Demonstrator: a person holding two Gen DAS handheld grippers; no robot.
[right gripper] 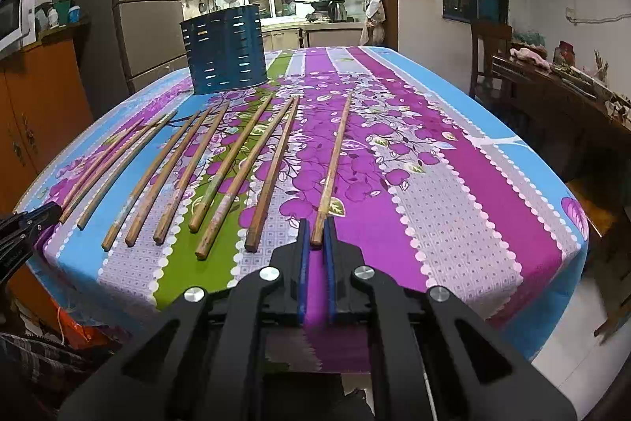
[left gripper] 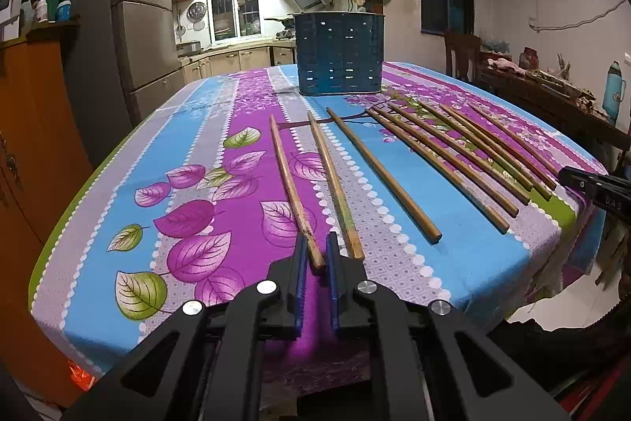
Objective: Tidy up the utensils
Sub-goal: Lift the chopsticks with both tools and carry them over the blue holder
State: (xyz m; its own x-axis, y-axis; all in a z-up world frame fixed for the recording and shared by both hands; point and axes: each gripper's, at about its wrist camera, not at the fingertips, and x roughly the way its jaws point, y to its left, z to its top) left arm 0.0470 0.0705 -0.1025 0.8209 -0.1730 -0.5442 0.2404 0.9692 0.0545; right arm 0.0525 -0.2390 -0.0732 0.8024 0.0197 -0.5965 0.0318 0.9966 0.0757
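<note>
Ten chopsticks [right gripper: 221, 160] flat, tips toward blue holder [right gripper: 224, 50], fanned

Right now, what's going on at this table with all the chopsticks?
A person is sorting wooden chopsticks with a handheld gripper in each hand. The left gripper is shut on the near end of the leftmost chopstick; the right gripper is shut on the near end of the rightmost chopstick. Both sticks lie on the floral tablecloth. The rest lie in a loose row between them, and the blue slotted holder stands at the far end.

holder [left gripper: 340, 54] interior hidden, right claw [left gripper: 591, 184] cut off by edge
</note>
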